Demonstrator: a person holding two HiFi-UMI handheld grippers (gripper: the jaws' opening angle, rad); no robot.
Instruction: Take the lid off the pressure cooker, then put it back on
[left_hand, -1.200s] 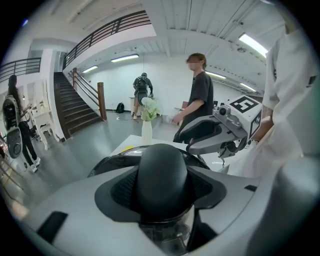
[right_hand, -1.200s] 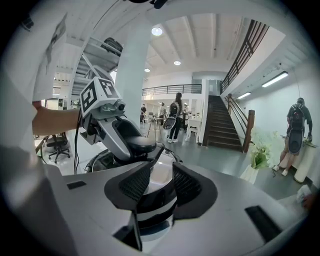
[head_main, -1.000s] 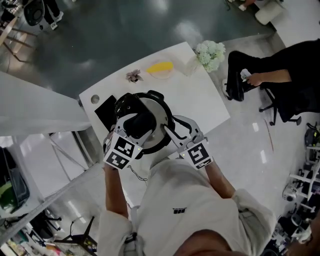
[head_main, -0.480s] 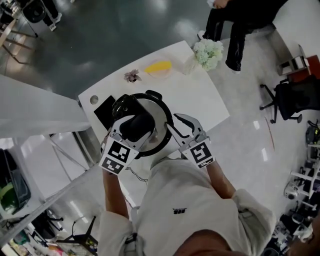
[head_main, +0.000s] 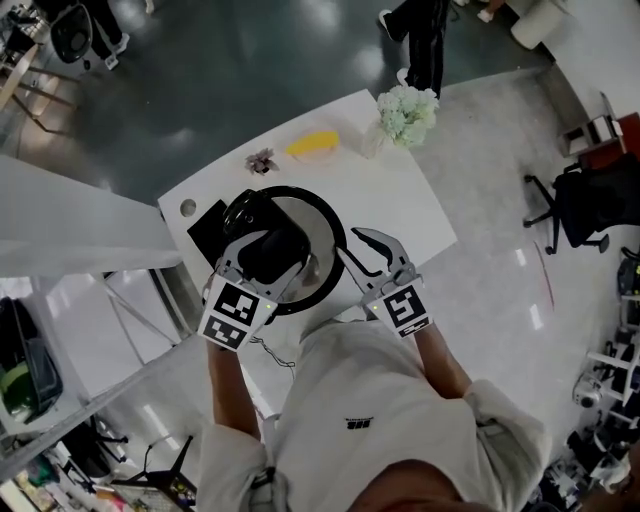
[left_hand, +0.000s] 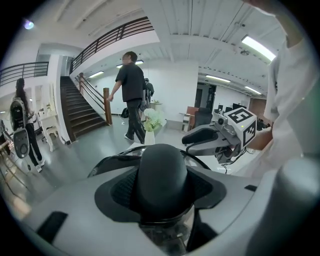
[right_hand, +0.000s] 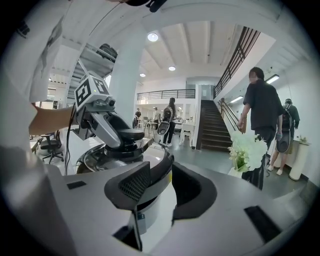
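The pressure cooker stands near the front edge of the white table. Its round lid, pale with a black rim, carries a black knob. My left gripper is shut on that knob, which fills the space between the jaws in the left gripper view. The lid looks held slightly above the shiny pot rim. My right gripper hangs open just right of the cooker. In the right gripper view only the lid's rim shows past the parted pads, untouched.
At the table's far corner stand white flowers, with a yellow object and a small dried flower along the far edge. A black flat item lies left of the cooker. A person walks beyond the table.
The left gripper has lifted a little with the knob and lid. The right gripper has drifted slightly right, away from the cooker. The seated person at the right is gone.
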